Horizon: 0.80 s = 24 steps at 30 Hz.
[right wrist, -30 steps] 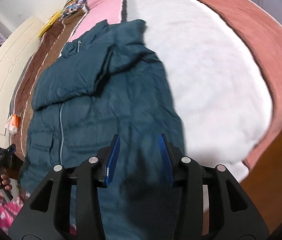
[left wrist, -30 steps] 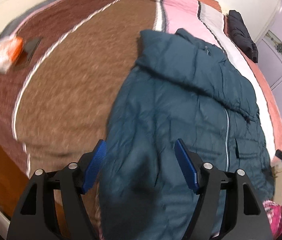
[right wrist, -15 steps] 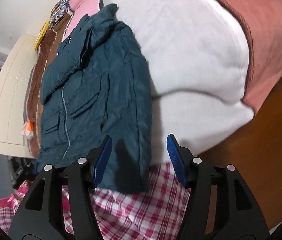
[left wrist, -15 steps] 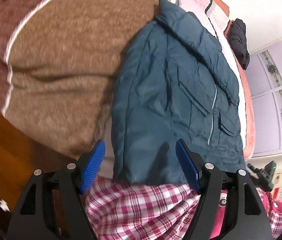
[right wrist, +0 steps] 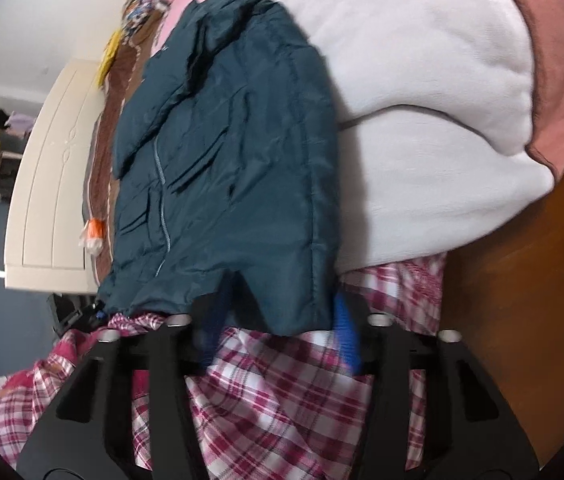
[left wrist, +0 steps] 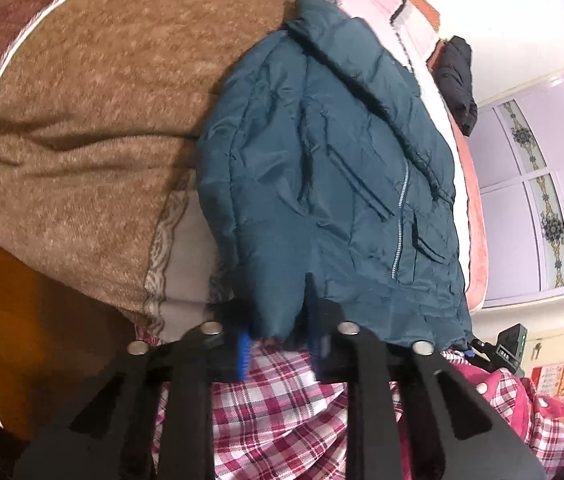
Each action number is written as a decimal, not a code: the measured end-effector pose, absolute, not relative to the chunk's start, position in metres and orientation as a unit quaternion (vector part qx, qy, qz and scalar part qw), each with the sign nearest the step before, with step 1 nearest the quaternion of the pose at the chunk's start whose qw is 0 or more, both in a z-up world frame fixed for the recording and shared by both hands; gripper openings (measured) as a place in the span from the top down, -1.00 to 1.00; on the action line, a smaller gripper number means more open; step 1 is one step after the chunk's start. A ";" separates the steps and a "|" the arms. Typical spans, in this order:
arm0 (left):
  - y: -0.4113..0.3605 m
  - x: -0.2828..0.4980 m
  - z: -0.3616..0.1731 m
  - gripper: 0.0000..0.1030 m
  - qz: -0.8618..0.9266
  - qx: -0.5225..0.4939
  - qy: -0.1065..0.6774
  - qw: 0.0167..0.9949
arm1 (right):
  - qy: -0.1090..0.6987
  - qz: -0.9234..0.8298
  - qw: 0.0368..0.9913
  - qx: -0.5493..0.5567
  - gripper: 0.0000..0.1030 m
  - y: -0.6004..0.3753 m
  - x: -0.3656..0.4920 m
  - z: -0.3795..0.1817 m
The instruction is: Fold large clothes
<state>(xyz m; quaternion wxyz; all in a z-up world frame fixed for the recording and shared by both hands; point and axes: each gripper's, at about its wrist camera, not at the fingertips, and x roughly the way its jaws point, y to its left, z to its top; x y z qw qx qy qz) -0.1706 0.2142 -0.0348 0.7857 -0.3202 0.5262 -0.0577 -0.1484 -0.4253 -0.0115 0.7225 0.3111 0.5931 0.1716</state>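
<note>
A dark teal padded jacket [left wrist: 321,152] lies front up on the bed, zipper closed, hem hanging over the near edge. It also shows in the right wrist view [right wrist: 226,152]. My left gripper [left wrist: 278,340] is at the hem's left corner, its blue pads close around the fabric. My right gripper [right wrist: 278,328] is at the hem's right corner with the fabric between its pads; the jaws look partly closed and are blurred.
The bed carries a brown blanket [left wrist: 94,92] on the left and a white and pink blanket [right wrist: 421,92] on the right. A black garment [left wrist: 457,80] lies at the far end. A person's red plaid clothing [left wrist: 282,412] is under both grippers. A white cupboard [right wrist: 54,184] stands left.
Both grippers have dropped from above the jacket to its hem at the bed edge. Their jaws have narrowed around the hem corners.
</note>
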 end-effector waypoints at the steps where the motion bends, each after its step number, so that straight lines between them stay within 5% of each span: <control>1: 0.213 -0.171 -0.031 0.71 -0.059 -0.316 0.521 0.791 | 0.592 0.177 0.723 0.309 0.60 -0.423 -0.148 -0.011; 5: 0.213 -0.168 -0.015 0.76 -0.065 -0.313 0.495 0.808 | 0.570 0.197 0.734 0.311 0.76 -0.422 -0.145 0.000; 24: 0.222 -0.045 0.112 0.78 -0.090 -0.305 0.370 0.873 | 0.429 0.241 0.822 0.287 0.78 -0.412 0.004 0.134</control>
